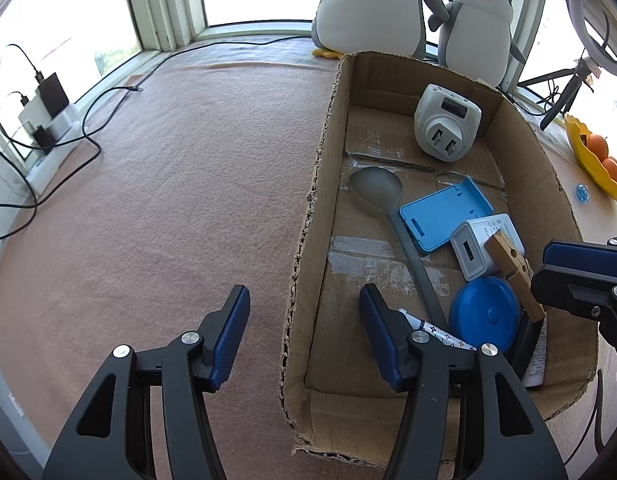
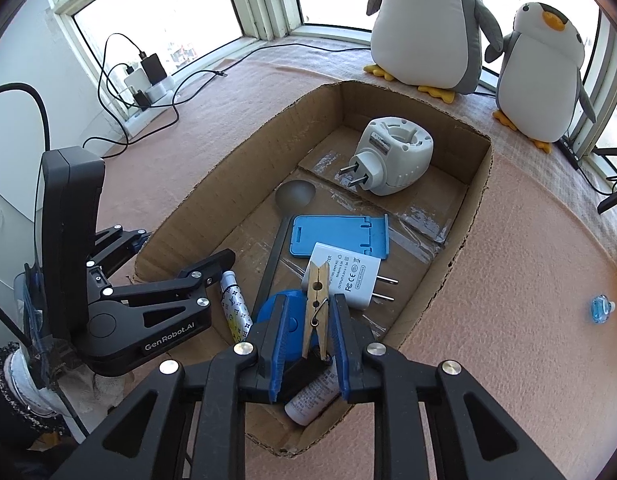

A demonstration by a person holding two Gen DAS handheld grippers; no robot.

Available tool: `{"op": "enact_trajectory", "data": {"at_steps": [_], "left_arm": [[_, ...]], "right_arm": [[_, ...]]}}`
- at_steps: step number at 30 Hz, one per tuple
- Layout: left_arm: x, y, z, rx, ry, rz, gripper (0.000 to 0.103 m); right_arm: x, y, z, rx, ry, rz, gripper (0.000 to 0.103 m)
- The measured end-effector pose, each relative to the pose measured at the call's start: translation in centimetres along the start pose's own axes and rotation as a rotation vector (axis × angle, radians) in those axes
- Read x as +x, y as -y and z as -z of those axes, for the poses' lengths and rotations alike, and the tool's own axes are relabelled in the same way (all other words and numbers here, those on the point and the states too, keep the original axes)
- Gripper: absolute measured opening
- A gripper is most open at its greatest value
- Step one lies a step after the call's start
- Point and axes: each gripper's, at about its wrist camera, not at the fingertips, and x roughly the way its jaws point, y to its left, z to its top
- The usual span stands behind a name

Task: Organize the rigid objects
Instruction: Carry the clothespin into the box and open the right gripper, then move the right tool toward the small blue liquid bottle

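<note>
**Wooden clothespin being set into the cardboard box**

A pale wooden spring clothespin (image 2: 317,308) stands nearly upright between the blue pads of the right gripper (image 2: 308,320), over the near right corner of a shallow brown cardboard box (image 2: 478,200). A sliver of gap shows on each side of the peg, so the pads look parted rather than pressing on it. Its lower end appears to rest among the things beneath: a round blue plastic lid (image 2: 274,312) and a white tube with printed text (image 2: 312,398).

Just beyond lie a white USB charger with two prongs (image 2: 348,276), a flat blue plastic phone stand (image 2: 336,236) and a grey long-handled spoon (image 2: 294,194). At the far end sits a white round plug-in adapter (image 2: 392,156). A small patterned tube (image 2: 236,312) lies to the left.

The left gripper (image 1: 304,332) is parted and empty, straddling the box's left wall.

To finish the release well, the pads should probably spread fully, then lift straight up so the peg is not dragged out.

A small blue bead-like object (image 2: 600,308) remains outside on the pink cloth (image 2: 528,300), to the right.
</note>
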Motion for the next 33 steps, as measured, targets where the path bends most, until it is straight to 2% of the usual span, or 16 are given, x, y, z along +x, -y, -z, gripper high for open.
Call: {"op": "enact_trajectory", "data": {"at_steps": [6,14,24,33], "left_arm": [[0.0,0.0,0.0,0.001,0.000,0.000,0.058],[0.0,0.0,0.0,0.000,0.000,0.000,0.058],[-0.1,0.2,-0.1,0.010,0.000,-0.003,0.058],[-0.1,0.2,-0.2,0.010,-0.001,-0.003,0.058]], "right_arm": [[-0.4,0.1,0.0,0.004,0.015,0.001,0.038],[-1.2,0.4,0.2,0.017,0.033,0.000,0.052],[-3.7,3.5,1.1,0.124,0.094,0.019,0.054],[-6.3,10.9,2.8,0.342,0.163,0.077,0.054]]}}
